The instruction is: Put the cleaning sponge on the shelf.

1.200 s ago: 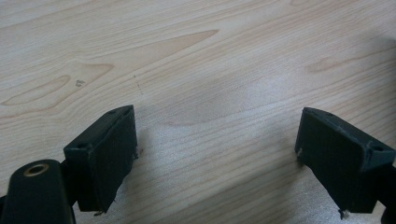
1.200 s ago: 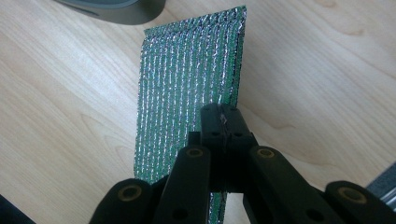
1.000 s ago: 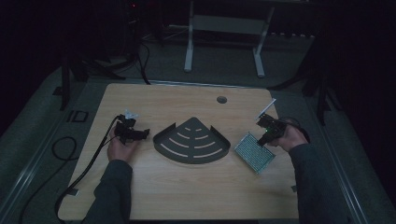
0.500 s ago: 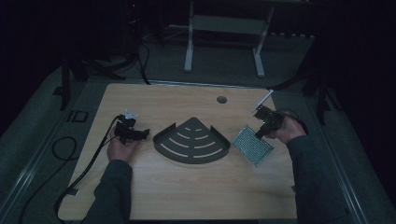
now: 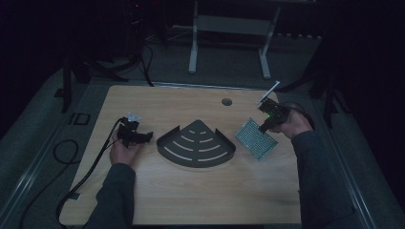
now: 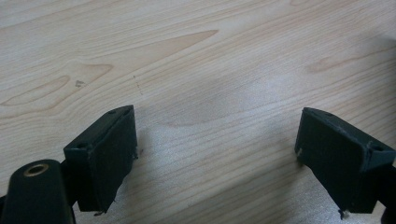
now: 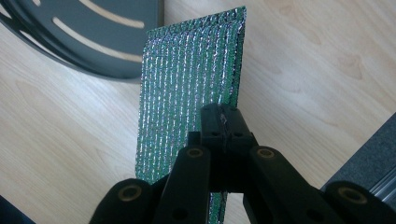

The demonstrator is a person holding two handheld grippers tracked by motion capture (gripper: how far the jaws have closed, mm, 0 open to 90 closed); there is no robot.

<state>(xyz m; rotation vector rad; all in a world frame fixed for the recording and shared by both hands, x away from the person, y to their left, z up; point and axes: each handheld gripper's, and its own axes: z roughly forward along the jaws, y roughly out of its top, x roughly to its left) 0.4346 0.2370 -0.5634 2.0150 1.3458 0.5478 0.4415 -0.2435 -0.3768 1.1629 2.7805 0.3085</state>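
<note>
While the right tool (image 7: 219,114) pinches one edge of the shiny green pad (image 7: 189,79), the pad's long side points away from it toward the dark corner tray (image 5: 197,143). That tray sits on the bench (image 5: 200,200) just beside the pad. Farther off, past the tray, the left tool (image 6: 215,154) is spread wide over bare wood with nothing in it, so the right hand is the nearer one.

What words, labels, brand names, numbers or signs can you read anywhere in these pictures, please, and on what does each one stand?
None can be read.
The light wooden table, the dark quarter-round slotted metal tray and the shiny green ribbed foil pouch bear no print that shows.
A dark mark on the grey floor left of the table may be lettering, but it is too small and dim to read.
</note>
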